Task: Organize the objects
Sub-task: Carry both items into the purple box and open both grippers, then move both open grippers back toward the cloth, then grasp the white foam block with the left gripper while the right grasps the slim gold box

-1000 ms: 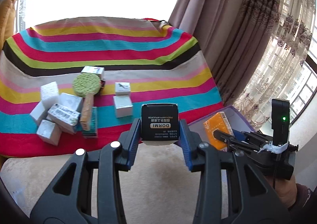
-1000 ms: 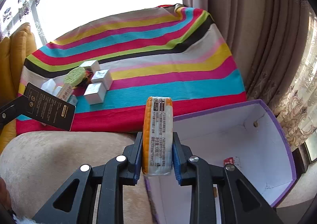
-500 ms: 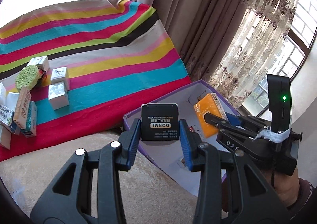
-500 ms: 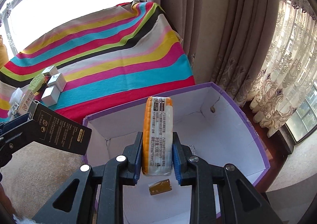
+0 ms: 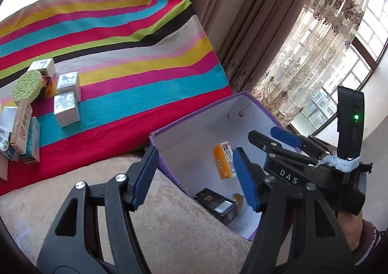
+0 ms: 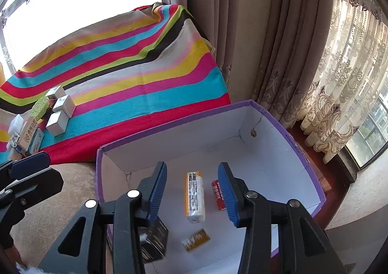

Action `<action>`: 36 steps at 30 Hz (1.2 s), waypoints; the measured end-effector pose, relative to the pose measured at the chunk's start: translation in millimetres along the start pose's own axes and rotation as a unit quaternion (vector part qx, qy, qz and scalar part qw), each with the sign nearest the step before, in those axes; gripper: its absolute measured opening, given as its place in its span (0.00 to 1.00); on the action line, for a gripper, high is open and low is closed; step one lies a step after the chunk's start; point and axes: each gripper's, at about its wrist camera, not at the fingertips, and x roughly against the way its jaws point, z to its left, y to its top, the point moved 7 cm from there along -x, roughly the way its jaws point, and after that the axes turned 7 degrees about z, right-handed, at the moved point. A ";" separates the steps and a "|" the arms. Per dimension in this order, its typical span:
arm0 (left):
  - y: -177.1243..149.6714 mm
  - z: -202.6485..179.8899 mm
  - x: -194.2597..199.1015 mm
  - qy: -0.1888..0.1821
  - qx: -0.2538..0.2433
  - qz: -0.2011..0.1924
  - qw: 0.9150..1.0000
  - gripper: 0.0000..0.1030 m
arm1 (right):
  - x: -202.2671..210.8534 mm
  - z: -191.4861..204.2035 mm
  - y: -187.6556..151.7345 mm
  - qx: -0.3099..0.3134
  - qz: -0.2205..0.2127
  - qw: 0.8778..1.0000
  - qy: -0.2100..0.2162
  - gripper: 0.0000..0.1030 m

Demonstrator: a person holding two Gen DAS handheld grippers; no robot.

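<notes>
Both sets of jaws have just been opening and are now standing spread with nothing between them: the left gripper [image 5: 194, 177] is hanging over the near wall of the purple-rimmed box [image 6: 300, 148], the right gripper [image 6: 194, 191] above its white floor, apparently to let each load drop in. The orange-and-white packet [image 6: 194, 197] is falling or already lying below the right jaws; the black box [image 5: 215, 205] is resting in the near corner. Also inside are lying a small gold packet [image 6: 196, 240] and a red packet [image 6: 218, 195]. Silver boxes [image 5: 66, 110], a green sponge [image 5: 26, 86] and cartons are still waiting on the striped cloth [image 5: 135, 60].
</notes>
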 end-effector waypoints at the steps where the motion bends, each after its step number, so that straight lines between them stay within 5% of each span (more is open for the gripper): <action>1: 0.5 7.2 4.3 0.007 0.005 -0.003 1.000 0.67 | 1.8 4.6 1.3 0.004 -0.003 1.000 0.000 0.54; 15: -20.5 149.4 73.3 0.105 0.107 -0.026 0.988 0.67 | 12.4 127.5 25.0 0.089 -0.019 0.992 0.089 0.59; 26: -42.0 244.1 121.7 0.158 0.202 -0.034 0.966 0.68 | 3.6 233.3 19.3 0.142 0.007 0.978 0.156 0.60; 36: -3.8 302.0 123.4 0.164 0.286 -0.033 0.943 0.74 | -5.7 293.7 27.5 0.167 0.023 0.971 0.168 0.60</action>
